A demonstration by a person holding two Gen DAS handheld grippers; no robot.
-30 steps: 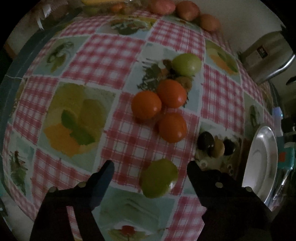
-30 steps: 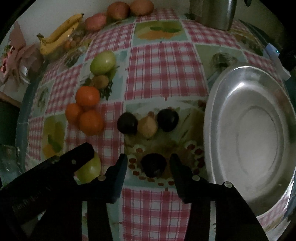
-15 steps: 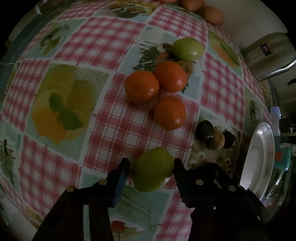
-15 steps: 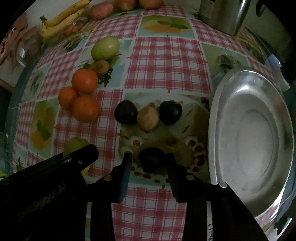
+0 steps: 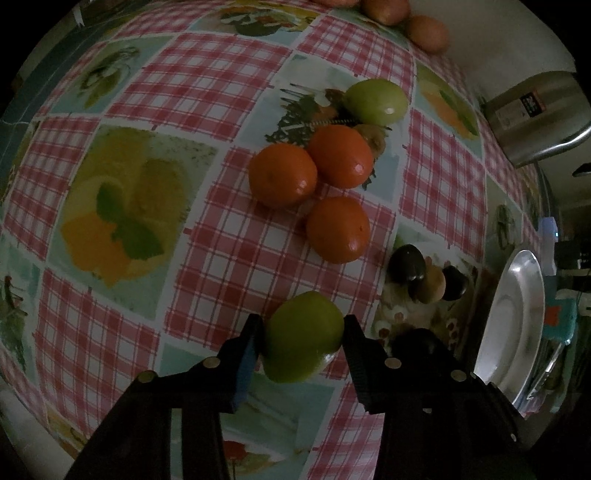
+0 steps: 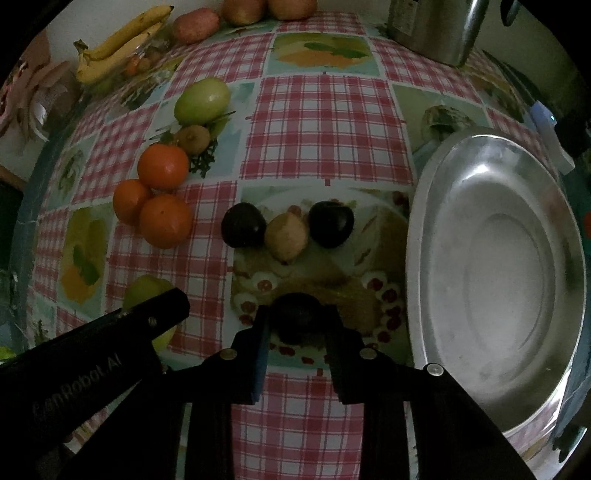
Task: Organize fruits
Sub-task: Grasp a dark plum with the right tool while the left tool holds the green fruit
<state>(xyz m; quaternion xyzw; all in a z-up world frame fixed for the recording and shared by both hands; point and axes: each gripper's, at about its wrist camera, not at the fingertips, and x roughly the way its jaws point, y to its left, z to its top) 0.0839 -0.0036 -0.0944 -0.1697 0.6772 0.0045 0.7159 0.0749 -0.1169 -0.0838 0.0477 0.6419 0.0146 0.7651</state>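
Note:
A green apple point(image 5: 300, 345) sits on the checked tablecloth between the fingers of my left gripper point(image 5: 302, 322); its jaws are closing and both pads touch the apple's sides. A dark plum point(image 6: 295, 323) lies between the fingers of my right gripper point(image 6: 298, 314), whose jaws are closing too, with the pads against it. Both grippers point steeply down. In the right wrist view the left gripper's finger point(image 6: 147, 325) covers part of the green apple point(image 6: 146, 290). A steel dish point(image 6: 509, 266) lies empty to the right.
Three oranges point(image 5: 338, 229) cluster beyond the apple, with a second green apple point(image 5: 376, 98) and a kiwi point(image 6: 192, 138) behind them. Two dark plums point(image 6: 243, 225) flank a tan fruit point(image 6: 286, 236). Bananas point(image 6: 122, 40) and a steel pot point(image 6: 432, 29) stand at the back.
Both grippers have narrowed from wide open. The left fingers came in onto the green apple, and the right fingers came in onto the dark plum. Neither fruit has left the cloth.

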